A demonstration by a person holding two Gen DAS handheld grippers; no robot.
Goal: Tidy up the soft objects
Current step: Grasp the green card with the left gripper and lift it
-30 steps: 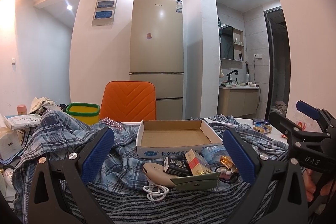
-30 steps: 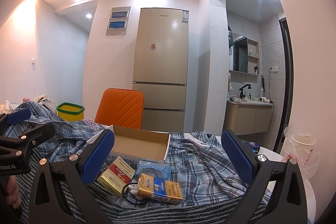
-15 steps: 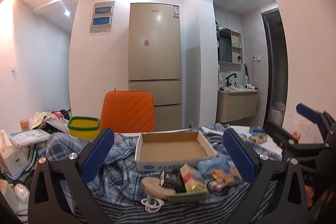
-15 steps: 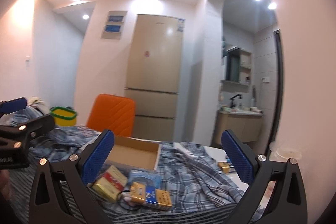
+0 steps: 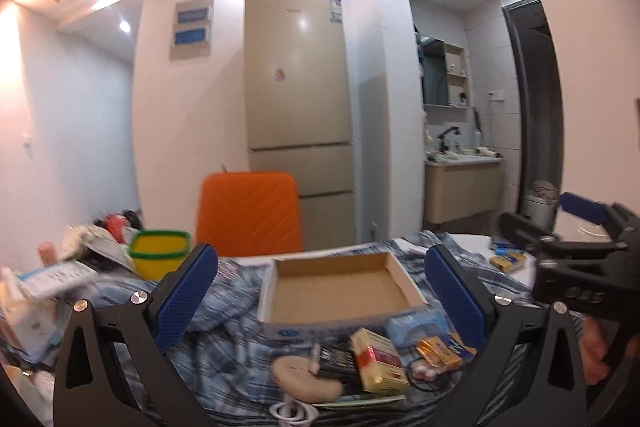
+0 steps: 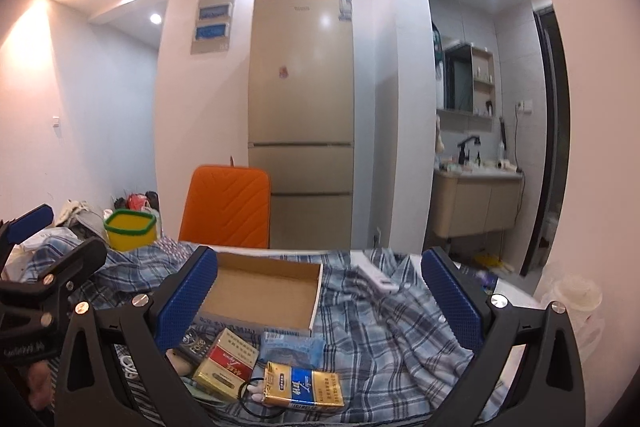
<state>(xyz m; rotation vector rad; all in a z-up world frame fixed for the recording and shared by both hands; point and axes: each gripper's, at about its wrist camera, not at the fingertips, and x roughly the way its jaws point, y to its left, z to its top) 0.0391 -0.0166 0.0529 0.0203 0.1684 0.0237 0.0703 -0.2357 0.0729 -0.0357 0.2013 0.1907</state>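
Observation:
A crumpled blue plaid cloth point(image 6: 384, 331) point(image 5: 224, 311) covers the table, with a dark striped cloth point(image 5: 240, 399) at its near edge. An empty shallow cardboard box point(image 5: 340, 291) point(image 6: 264, 291) lies on the plaid cloth. In front of it are small packs: a red-gold one point(image 6: 228, 363) point(image 5: 376, 359), a blue-gold one point(image 6: 304, 385), a blue pouch point(image 6: 292, 345) and a beige oval device point(image 5: 304, 379) with a white cable. My left gripper point(image 5: 320, 299) is open above this pile, holding nothing. My right gripper point(image 6: 320, 303) is open too, over the plaid cloth.
An orange chair point(image 5: 248, 215) stands behind the table, with a tall beige fridge point(image 5: 300, 107) beyond it. A yellow tub with a green rim point(image 5: 160, 255) and mixed clutter point(image 5: 48, 279) sit at the left. A white remote point(image 6: 378, 281) lies on the cloth. A washroom opens at the right.
Both grippers have risen and tilted, so the table looks lower and more of the room shows. Their jaws stayed open, and nothing on the table was moved.

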